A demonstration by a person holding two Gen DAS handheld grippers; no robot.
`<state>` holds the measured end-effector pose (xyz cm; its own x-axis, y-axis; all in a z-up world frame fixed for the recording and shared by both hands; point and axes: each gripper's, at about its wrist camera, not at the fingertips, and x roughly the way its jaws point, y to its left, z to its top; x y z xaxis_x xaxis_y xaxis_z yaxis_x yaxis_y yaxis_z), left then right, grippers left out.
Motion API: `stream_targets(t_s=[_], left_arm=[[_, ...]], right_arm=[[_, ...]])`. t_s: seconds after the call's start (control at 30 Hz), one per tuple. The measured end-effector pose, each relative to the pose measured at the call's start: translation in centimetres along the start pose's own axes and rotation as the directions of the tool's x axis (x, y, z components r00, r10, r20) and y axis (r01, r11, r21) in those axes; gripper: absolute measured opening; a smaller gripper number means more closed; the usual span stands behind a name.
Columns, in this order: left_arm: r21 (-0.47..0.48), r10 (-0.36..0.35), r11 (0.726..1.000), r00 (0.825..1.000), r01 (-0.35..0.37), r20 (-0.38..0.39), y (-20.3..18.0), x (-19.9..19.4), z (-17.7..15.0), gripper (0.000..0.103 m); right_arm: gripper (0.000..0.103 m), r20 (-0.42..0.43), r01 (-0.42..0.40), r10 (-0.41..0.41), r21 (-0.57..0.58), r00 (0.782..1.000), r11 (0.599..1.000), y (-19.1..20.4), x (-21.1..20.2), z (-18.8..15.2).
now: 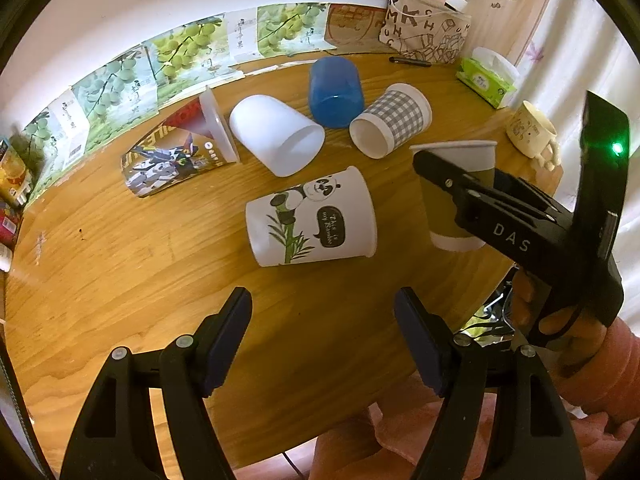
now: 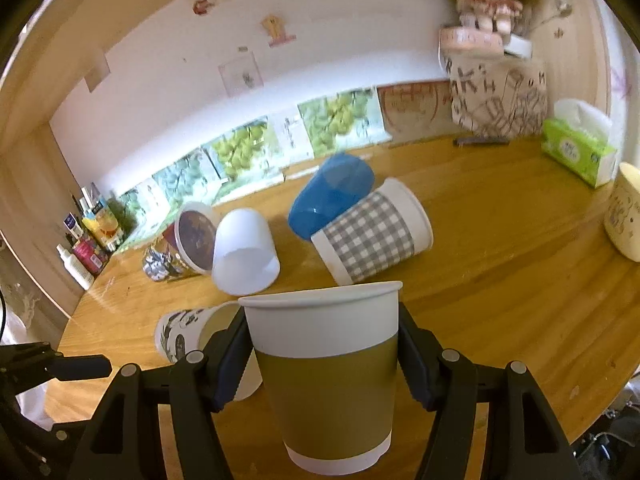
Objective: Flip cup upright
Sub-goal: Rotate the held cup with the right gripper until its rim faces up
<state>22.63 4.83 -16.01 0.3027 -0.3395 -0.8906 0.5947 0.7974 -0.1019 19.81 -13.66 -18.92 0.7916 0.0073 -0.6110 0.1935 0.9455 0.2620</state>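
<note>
- Your right gripper point(image 2: 324, 360) is clamped on the olive-banded paper cup point(image 2: 328, 376), one finger pad on each side of it, mouth up and pretty much upright. I can't tell if its base is touching the wooden table point(image 2: 500, 248) or hanging just above it.
- Your left gripper point(image 1: 322, 340) has its jaws spread wide with nothing between them, hovering over the near edge of the table.
- Just past it, the panda cup point(image 1: 310, 218) lies on its side, close beside the cup you're holding.
- Further back there's a row of tipped-over cups: the grey checked cup point(image 1: 394, 120), touching the blue plastic cup point(image 1: 336, 90) behind it, then the white plastic cup point(image 1: 276, 136) and a clear printed cup point(image 1: 188, 148) right next to that one.
- Off to the right, a cream mug point(image 1: 530, 128) stands upright, with a green tissue box point(image 1: 486, 78) behind it.
- A lettered canvas bag point(image 1: 424, 30) sits at the back by the wall.
</note>
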Motion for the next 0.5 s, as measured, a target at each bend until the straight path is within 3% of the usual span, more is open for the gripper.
stream_targets(t_s=[0.23, 0.5], left_arm=[[0.004, 0.046, 0.999, 0.999, -0.046, -0.003, 0.3, -0.4, -0.3, 0.077], [0.007, 0.073, 0.997, 0.997, -0.073, -0.017, 0.1, -0.5, -1.0, 0.077]], right_arm=[[0.067, 0.131, 0.040, -0.037, -0.026, 0.991, 0.999, 0.1, -0.7, -1.0], [0.067, 0.182, 0.072, -0.056, -0.082, 0.982, 0.994, 0.8, -0.3, -2.6]])
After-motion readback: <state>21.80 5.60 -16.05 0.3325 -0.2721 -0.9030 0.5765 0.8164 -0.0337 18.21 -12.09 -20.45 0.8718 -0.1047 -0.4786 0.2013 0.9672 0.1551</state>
